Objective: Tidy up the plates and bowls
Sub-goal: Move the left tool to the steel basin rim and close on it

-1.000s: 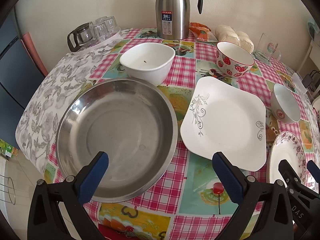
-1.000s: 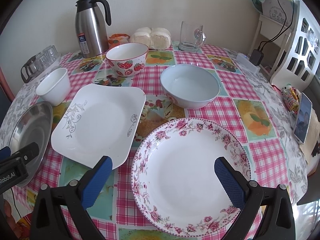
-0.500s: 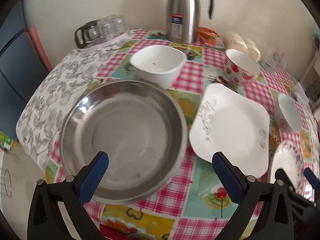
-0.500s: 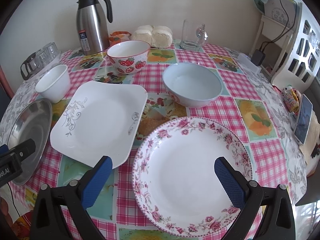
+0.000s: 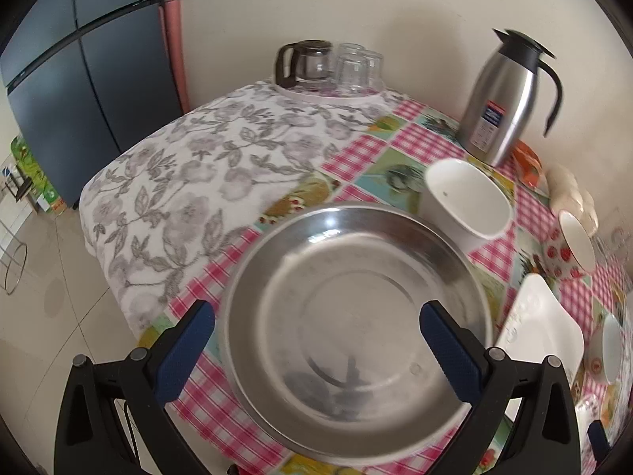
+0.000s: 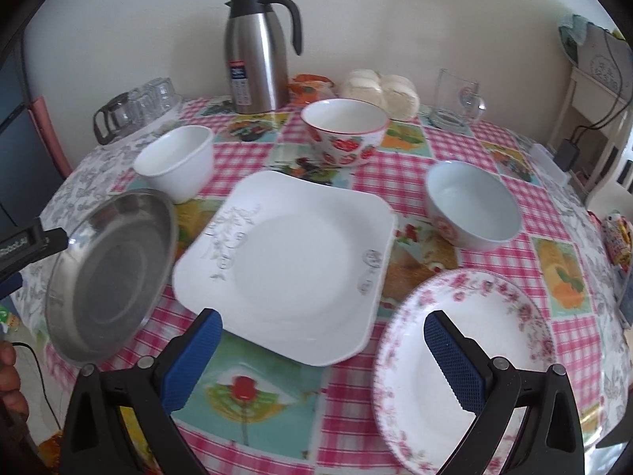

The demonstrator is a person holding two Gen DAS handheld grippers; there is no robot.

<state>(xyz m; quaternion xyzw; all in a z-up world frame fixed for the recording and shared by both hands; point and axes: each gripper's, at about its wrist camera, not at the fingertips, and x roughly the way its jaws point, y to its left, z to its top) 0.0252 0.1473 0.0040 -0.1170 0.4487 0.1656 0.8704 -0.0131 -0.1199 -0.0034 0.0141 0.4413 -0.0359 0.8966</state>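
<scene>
A wide steel plate (image 5: 356,316) fills the left wrist view, and my left gripper (image 5: 316,340) hangs open over its near half with nothing held. In the right wrist view a square white plate (image 6: 289,265) with grey scrolls lies straight ahead. My right gripper (image 6: 322,336) is open at that plate's near edge. A pink-flowered round plate (image 6: 474,356) sits under its right finger. Behind stand a white square bowl (image 6: 174,162), a strawberry bowl (image 6: 344,130) and a pale blue bowl (image 6: 474,206). The steel plate (image 6: 110,273) lies at the left.
A steel thermos (image 6: 257,47), a glass mug (image 6: 455,99), wrapped buns (image 6: 379,87) and a glass pot with tumblers (image 5: 328,63) line the back of the table (image 5: 190,182). A dark fridge (image 5: 79,79) stands left, past the table's edge. A phone and packets lie at the right rim.
My left gripper swung left and closer, so the steel plate now sits centred between its fingers. My right gripper shifted left from the flowered plate toward the square plate.
</scene>
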